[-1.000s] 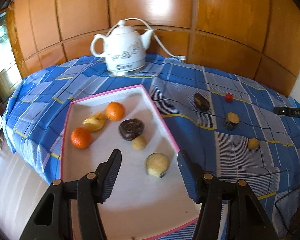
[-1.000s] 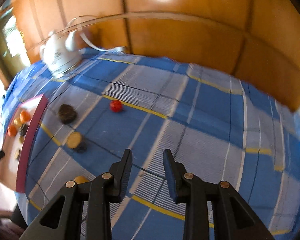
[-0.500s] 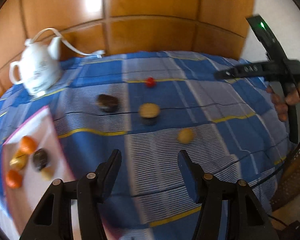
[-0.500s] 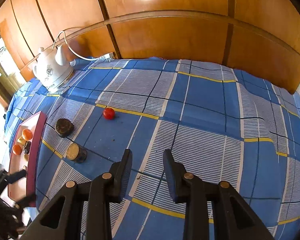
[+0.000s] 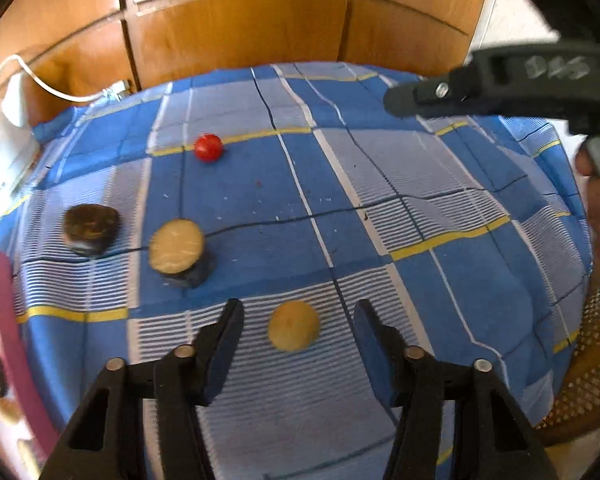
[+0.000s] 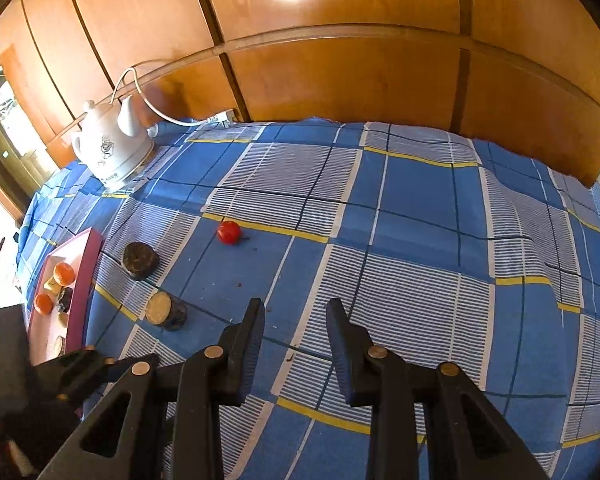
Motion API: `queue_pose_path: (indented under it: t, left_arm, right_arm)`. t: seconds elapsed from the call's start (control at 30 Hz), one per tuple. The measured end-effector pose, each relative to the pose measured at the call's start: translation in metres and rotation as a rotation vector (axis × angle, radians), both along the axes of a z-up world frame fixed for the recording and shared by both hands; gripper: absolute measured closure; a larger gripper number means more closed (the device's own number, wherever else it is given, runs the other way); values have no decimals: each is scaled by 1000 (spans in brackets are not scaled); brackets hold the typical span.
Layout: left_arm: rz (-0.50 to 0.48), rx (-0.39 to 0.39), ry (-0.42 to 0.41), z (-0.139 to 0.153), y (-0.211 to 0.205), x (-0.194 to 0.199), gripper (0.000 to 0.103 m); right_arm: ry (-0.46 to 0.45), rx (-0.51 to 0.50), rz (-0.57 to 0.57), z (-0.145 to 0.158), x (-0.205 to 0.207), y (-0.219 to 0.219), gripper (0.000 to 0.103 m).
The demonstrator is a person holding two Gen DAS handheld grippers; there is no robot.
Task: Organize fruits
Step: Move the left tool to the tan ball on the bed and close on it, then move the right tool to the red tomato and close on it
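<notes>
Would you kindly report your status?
Left tongs open, straddling round yellow fruit. Right tongs open, empty. Nothing between.

Loose on the checked cloth (image 5: 440, 184), four fruits: one small red fruit (image 5: 208, 147) at 11 o'clock, one dark round fruit (image 5: 91, 224) at 9, one cut piece with a pale face (image 5: 177, 246), one yellow round fruit (image 5: 293, 325) nearest. Tray (image 6: 85, 272): two oranges (image 6: 64, 273). One kettle (image 6: 110, 152).

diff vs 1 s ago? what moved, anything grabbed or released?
The left gripper swung from over the tray to the small yellow fruit, now framed between its open jaws, ungrasped. The right gripper steadied, open and empty. Loose fruits, tray contents and kettle stayed put.
</notes>
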State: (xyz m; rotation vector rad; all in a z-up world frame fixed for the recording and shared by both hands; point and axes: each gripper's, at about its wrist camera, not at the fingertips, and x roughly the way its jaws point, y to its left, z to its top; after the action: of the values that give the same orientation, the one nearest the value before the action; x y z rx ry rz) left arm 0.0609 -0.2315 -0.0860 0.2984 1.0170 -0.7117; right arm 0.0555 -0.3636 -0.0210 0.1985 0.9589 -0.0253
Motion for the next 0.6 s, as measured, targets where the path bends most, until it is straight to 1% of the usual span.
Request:
queue_pose_path:
  t: [0.03,0.07,0.17,0.3,0.33,0.4,0.43,0.5,0.6]
  left_arm:
    - [-1,10,5,-4,-2,1,75]
    - [0,16,-19,-6,-3,-1,76]
    - [11,5,-35,-4,3,-5,76]
    - [106,-29,-36,1,33,-9,76]
    - [137,-28,-50,1,43,-9,76]
    - [177,-26,-52,-4,58,-7,76]
    - [183,-48,-58,-5,66,-7,76]
    - [184,-60,-67,-7,70,-8,75]
    - [178,-53,-99,-10,68,-11,75]
  right_arm:
    - [0,-6,0,0,0,0,71]
    - [0,-12,1,0,0,0,71]
    - [3,-15,-7,-1,0,-3,71]
    - [4,-23,-5,-1,0,-3,71]
    - [7,-26,-4,-2,0,-2,71]
    - [16,-32,-2,-4,1,-1,71]
    - [19,-34,0,-5,1,-1,71]
    - [27,-40,6,-8,2,1,71]
    - [41,-36,17,-13,3,4,71]
